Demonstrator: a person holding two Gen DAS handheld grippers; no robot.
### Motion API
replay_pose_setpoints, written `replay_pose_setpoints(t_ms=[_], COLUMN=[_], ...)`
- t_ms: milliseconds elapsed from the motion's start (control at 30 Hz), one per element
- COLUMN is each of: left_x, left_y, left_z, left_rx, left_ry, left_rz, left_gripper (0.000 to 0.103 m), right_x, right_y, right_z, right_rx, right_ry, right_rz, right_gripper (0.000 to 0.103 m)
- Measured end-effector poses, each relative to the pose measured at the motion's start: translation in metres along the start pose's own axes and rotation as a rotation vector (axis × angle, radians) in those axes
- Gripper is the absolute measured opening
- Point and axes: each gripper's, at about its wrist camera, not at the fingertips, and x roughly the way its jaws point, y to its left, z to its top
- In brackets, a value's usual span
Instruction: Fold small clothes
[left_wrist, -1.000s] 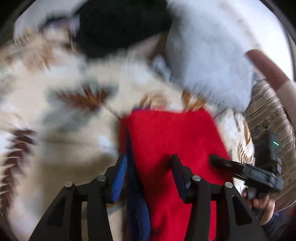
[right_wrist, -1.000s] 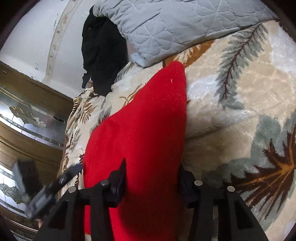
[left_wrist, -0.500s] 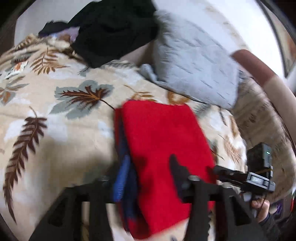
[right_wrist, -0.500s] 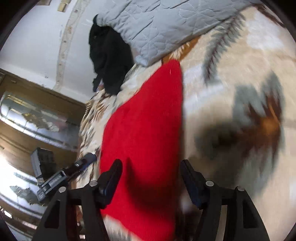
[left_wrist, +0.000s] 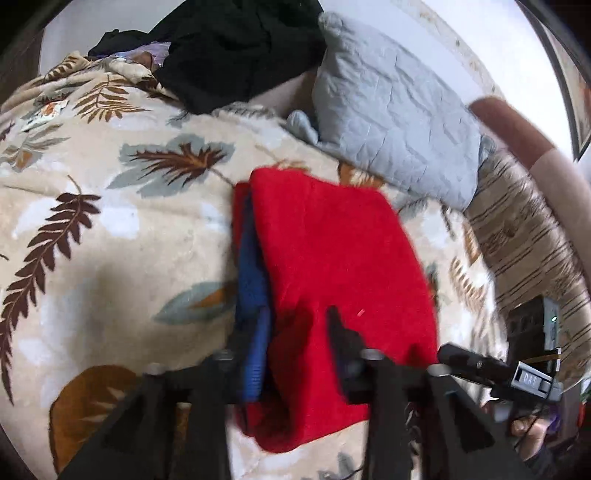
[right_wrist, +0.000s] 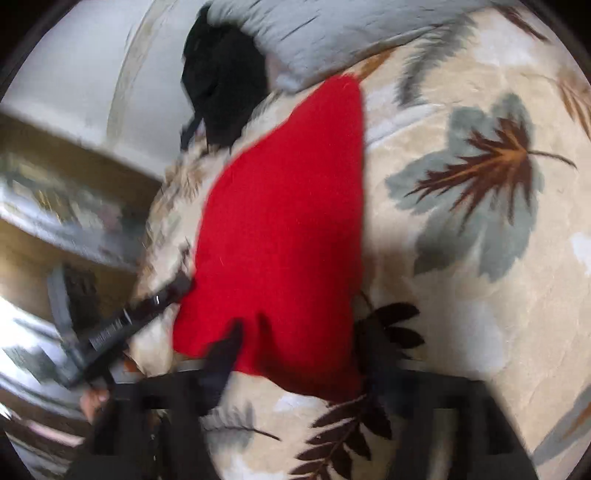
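A folded red garment (left_wrist: 332, 251) with a blue layer (left_wrist: 253, 273) showing along its left edge lies flat on the leaf-patterned blanket (left_wrist: 110, 229). My left gripper (left_wrist: 295, 343) is open and hovers over the garment's near end, its fingers apart and holding nothing. In the right wrist view the red garment (right_wrist: 284, 229) lies ahead of my right gripper (right_wrist: 299, 354), which is open above its near edge. The right gripper also shows at the lower right of the left wrist view (left_wrist: 491, 369).
A grey quilted pillow (left_wrist: 395, 107) lies behind the garment. A black heap of clothes (left_wrist: 236, 48) sits at the back. A striped cushion (left_wrist: 524, 236) and a brown headboard rail (left_wrist: 517, 136) are at the right. A wall and wooden cabinet (right_wrist: 55, 177) are left.
Both grippers have pulled back and risen from the red garment, so more of the bed shows. The garment stays folded on the blanket.
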Motion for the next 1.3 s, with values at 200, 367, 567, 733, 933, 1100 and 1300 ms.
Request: replay_pose_setpoints(t_ms=[200,367,567,733,933,1100,1300], left_x=[0.041,0.043,0.028,0.061,0.05,0.044,0.033], left_y=[0.005,0.019,0.024,0.036,0.021,0.006,-0.007], left_z=[0.016,0.017,0.016,0.009,0.006,0.007,0.004], left_rx=[-0.043,-0.077,-0.093,-0.169,-0.121,-0.052,0.031], left_ry=[0.065,0.09,0.033,0.11,0.098,0.065,0.021], left_rz=[0.038,0.008,-0.02,-0.071,-0.034,0.078,0.169], left_gripper=[0.037,0.027,0.051,0.033,0.023,0.045,0.047], right_x=[0.007,0.045,0.03,0.048,0.03,0.042,0.021], right_y=[-0.009,0.006,-0.002,-0.004,0.036,0.003,0.004], right_z=[0.039,0.045,0.046,0.058,0.055,0.052,0.047], right_rx=[0.061,-0.028,-0.001,0.001,-0.137,-0.029,-0.042], right_ry=[-0.053,0.03,0.004,0.034,0.0,0.004,-0.043], right_rz=[0.075,-0.031,0.024,0.028,-0.061,-0.071,-0.045], right_gripper=[0.077,0.047,0.07,0.062,0.043,0.069,0.072])
